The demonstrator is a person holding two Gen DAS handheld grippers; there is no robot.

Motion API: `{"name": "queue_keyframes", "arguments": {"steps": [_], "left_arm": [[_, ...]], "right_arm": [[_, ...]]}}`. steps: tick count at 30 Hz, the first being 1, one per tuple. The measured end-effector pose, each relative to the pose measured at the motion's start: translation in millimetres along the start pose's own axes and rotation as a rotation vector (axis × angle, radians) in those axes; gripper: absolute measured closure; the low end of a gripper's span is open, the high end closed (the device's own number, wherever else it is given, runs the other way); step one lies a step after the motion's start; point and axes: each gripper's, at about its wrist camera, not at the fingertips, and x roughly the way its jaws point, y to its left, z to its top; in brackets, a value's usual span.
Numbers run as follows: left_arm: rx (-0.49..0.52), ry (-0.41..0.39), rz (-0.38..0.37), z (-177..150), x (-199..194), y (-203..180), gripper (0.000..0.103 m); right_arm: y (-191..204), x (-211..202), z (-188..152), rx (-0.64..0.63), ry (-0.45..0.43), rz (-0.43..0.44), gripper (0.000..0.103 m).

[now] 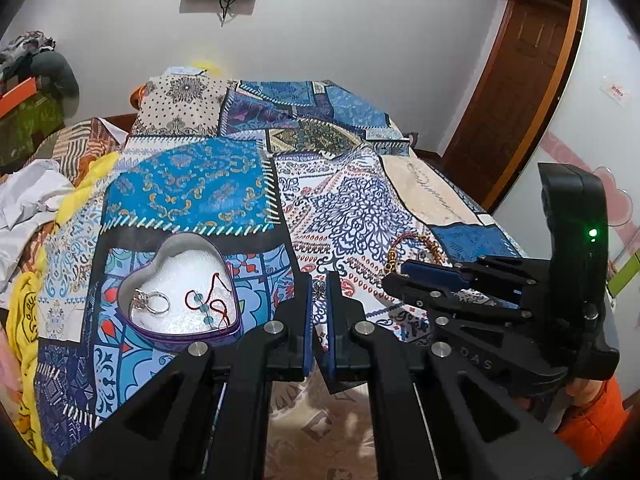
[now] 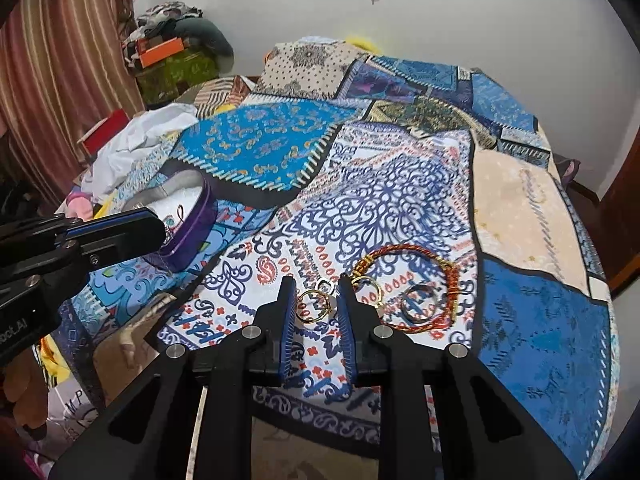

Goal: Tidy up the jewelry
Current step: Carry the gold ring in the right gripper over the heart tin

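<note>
A heart-shaped tin (image 1: 144, 276) with a purple wall (image 2: 200, 216) lies on the patchwork bedspread. It holds a silver ring (image 1: 154, 303) and a red cord bracelet (image 1: 210, 300) with turquoise beads. My left gripper (image 1: 319, 294) is shut on a small silver piece (image 1: 319, 289), just right of the tin; in the right wrist view its tip (image 2: 162, 234) hangs at the tin's near rim. My right gripper (image 2: 316, 300) has its pads pressed on a gold ring (image 2: 314, 307) lying on the cloth. Beside it lie a red-and-gold twisted bracelet (image 2: 404, 254), another gold ring (image 2: 368, 287) and a silver band (image 2: 418, 305).
White crumpled cloth (image 2: 132, 140) and yellow fabric (image 1: 24, 312) lie at the bed's left side. Clothes and an orange box (image 2: 160, 52) are stacked by the striped curtain (image 2: 48, 80). A wooden door (image 1: 516, 80) stands at the right. The bed's near edge drops off just under both grippers.
</note>
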Motion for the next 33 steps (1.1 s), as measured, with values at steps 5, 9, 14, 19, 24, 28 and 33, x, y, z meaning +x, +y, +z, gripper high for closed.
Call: {"name": "queue_keyframes", "arguments": {"steps": [5,9,14,19,24,28,33], "left_arm": [[0.003,-0.027,0.009,4,-12,1,0.099],[0.001,-0.053,0.025,8,-23,5,0.099],[-0.002,-0.083,0.059,13,-37,13,0.099],[-0.011,-0.111,0.096,17,-50,25,0.099],[-0.028,-0.133,0.127,18,-60,39,0.099],[-0.044,-0.138,0.144,19,-63,49,0.099],[-0.06,-0.136,0.156,16,-63,63,0.099]], "right_arm": [[2,-15,7,0.002,-0.042,-0.002,0.085],[8,-26,17,-0.004,-0.084,0.004,0.085],[18,-31,28,-0.008,-0.123,0.03,0.085],[32,-31,38,-0.01,-0.15,0.072,0.085],[51,-29,47,-0.028,-0.172,0.114,0.085],[62,-27,54,-0.041,-0.183,0.14,0.085],[75,-19,62,-0.06,-0.185,0.168,0.085]]}}
